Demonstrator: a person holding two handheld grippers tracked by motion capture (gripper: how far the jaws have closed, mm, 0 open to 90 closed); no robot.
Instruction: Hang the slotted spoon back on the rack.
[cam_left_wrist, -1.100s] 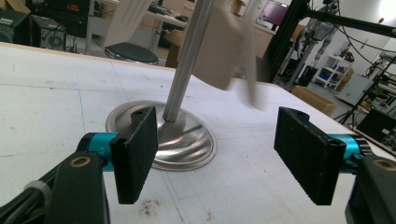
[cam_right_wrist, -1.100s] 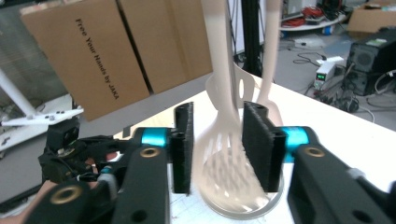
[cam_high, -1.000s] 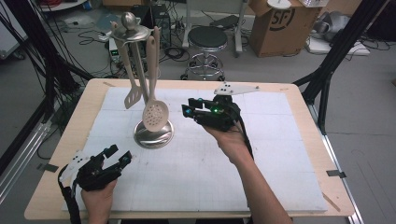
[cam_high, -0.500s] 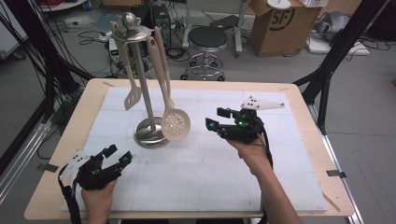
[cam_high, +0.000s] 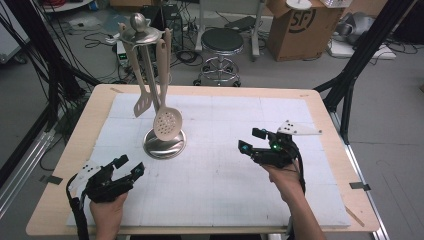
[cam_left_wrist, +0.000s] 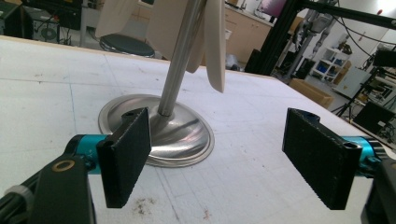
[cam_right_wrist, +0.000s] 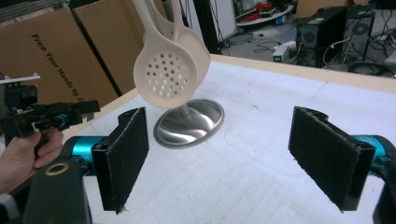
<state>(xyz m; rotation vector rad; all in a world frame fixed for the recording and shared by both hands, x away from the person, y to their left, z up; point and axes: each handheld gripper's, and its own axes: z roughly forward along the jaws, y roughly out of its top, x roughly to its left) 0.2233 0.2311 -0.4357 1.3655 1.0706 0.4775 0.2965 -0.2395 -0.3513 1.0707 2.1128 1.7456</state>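
**Both claws empty, skimmer hanging on the rack**

The steel utensil stand sits on the white mat of the table, toward the far left, its round base flat on the surface and its post rising to a knobbed top. A cream slotted skimmer hangs from the top, its perforated bowl just above the base and in front of the post. Beside it, on the left, hangs a cream slotted turner, angled a little outward.

The right claw is held low over the mat, right of the stand and well apart from it, pointing back toward the skimmer. Its jaws have just been opening and now stand wide apart with nothing between them; in the right gripper view the skimmer shows beyond the two black pads, clear of both.

The left claw rests near the front left corner of the table, aimed at the stand's base. Its jaws also stand wide apart and hold nothing; the left gripper view looks straight at the base between the pads, some way off.
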